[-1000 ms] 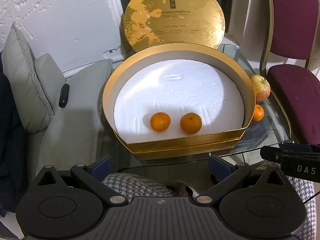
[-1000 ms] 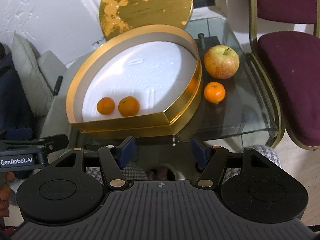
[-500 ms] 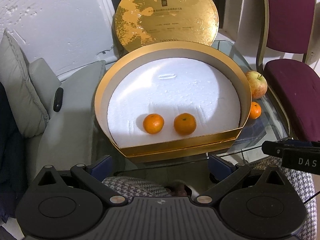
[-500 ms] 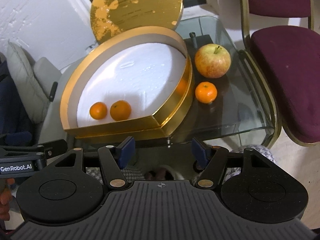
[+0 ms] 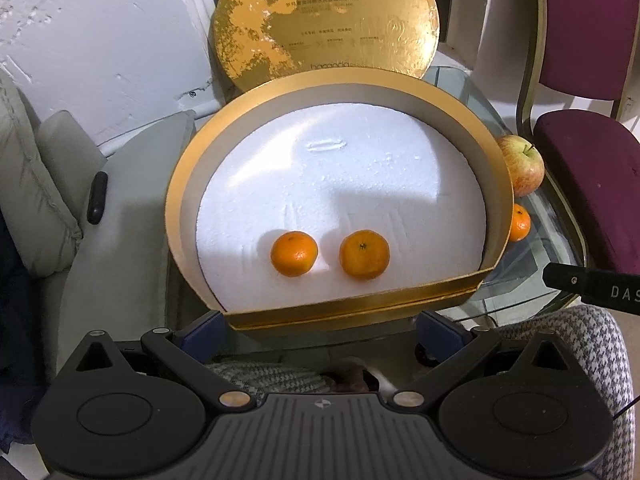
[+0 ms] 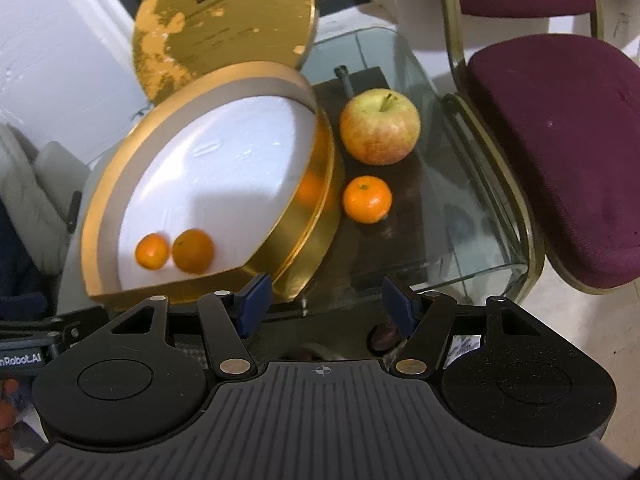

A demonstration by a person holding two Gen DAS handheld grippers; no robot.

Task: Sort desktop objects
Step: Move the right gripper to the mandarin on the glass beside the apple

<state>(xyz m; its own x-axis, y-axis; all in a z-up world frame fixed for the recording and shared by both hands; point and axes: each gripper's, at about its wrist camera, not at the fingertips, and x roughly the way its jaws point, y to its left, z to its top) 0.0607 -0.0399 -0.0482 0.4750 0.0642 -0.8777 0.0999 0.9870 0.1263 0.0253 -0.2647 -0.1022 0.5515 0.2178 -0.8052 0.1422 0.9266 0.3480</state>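
A round gold box (image 5: 496, 184) with a white foam floor sits on a glass table (image 6: 460, 200). Two mandarins lie inside near its flat front wall, one on the left (image 5: 294, 253) and one on the right (image 5: 364, 254); the right wrist view shows them too (image 6: 151, 251) (image 6: 193, 250). Outside the box, on the glass, lie an apple (image 6: 380, 126) and a third mandarin (image 6: 368, 199). My left gripper (image 5: 318, 330) hangs open just in front of the box. My right gripper (image 6: 325, 306) is open too, above the table's near edge, short of the third mandarin.
The gold round lid (image 5: 326, 20) leans upright behind the box. A maroon chair (image 6: 560, 152) stands close on the right of the table. Grey cushions (image 5: 36, 196) and a dark remote (image 5: 97, 197) lie to the left. A checked trouser leg (image 5: 580, 344) is below.
My right gripper has moved forward and to the right, toward the apple and the loose mandarin. The left gripper has drifted slightly nearer the box. Both stay open.
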